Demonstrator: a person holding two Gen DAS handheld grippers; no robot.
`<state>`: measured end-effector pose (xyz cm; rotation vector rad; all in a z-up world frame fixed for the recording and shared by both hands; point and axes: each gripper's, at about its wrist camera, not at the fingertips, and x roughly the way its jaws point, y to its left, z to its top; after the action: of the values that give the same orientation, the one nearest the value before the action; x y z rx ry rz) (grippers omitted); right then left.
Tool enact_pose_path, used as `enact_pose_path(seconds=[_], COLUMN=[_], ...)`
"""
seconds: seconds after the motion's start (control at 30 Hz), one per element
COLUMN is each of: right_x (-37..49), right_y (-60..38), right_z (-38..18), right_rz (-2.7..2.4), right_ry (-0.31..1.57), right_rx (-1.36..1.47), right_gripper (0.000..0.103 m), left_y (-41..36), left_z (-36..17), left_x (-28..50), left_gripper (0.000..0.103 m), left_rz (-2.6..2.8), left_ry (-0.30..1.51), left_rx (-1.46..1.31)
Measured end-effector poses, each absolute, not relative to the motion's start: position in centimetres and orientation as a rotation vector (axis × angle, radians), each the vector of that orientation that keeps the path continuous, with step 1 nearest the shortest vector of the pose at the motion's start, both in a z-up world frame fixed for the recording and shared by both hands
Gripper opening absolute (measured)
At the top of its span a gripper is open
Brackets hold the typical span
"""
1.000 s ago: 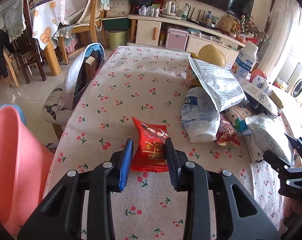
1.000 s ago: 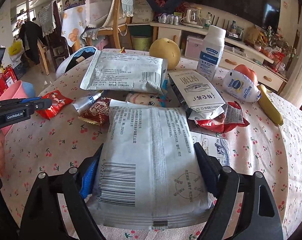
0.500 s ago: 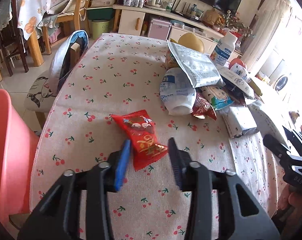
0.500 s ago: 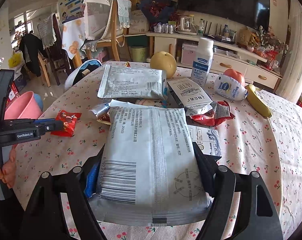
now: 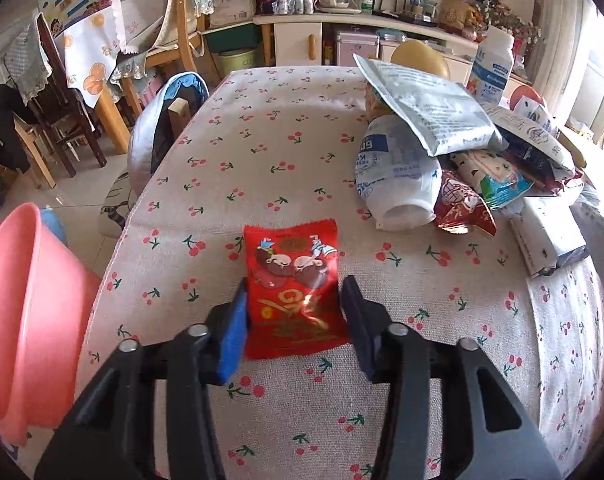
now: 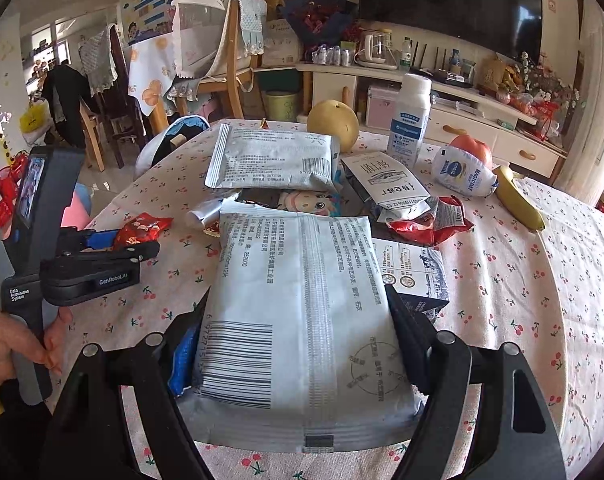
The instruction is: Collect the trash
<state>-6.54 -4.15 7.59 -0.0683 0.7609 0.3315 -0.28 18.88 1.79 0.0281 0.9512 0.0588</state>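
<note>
A red snack packet (image 5: 292,292) lies on the cherry-print tablecloth (image 5: 262,152); it also shows in the right wrist view (image 6: 142,226). My left gripper (image 5: 294,320) is open with its fingers either side of the packet's near end. My right gripper (image 6: 294,344) is shut on a large silver-white bag (image 6: 302,312) and holds it above the table. A pink basin (image 5: 26,312) stands off the table's left edge.
A pile of wrappers and bags (image 5: 441,152) lies at the right of the table, with a small carton (image 5: 549,240). A pear (image 6: 333,124), white bottle (image 6: 409,120), banana (image 6: 517,204) and more wrappers (image 6: 425,220) sit farther back. A chair (image 5: 170,120) stands at the left edge.
My left gripper has moved forward and its fingers have spread wider around the red packet. My right gripper still holds the silver bag, lifted slightly.
</note>
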Motion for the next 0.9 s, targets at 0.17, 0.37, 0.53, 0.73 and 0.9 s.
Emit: enact_pose_path(seconds=[0.17,0.37,0.53,0.73,0.9], right_x=[-6.4,-6.7,-7.1,-7.9,-8.8], right_y=[-3.9,-3.1,-3.0,-3.6,-3.9], right_z=[7.5,7.3,7.5,8.0,8.3], right_rz=[0.352,0.376,0.374,0.376,0.386], right_ry=[0.77,0.779,0.776,0.774,0.782], right_rx=[-0.044,-0.046,-0.037,0.031,0.088], right_gripper=[0.079,0.079,0.079,0.079,0.079], left_y=[18.7,19.1,20.1,21.6,22.4], left_z=[2.4,3.0,3.5,4.8,6.0], left_x=[-0.4,-1.7,-2.7,-4.3,-5.7], left_gripper=[0.032,0.025,0.023,0.023,0.023], left_rz=[0.072,0.042,0.009,-0.032,-0.053], left_ry=[0.927,0.918,0.925,0.9,0.866], left_rx=[0.021,-0.019,-0.094,-0.184,-0.227])
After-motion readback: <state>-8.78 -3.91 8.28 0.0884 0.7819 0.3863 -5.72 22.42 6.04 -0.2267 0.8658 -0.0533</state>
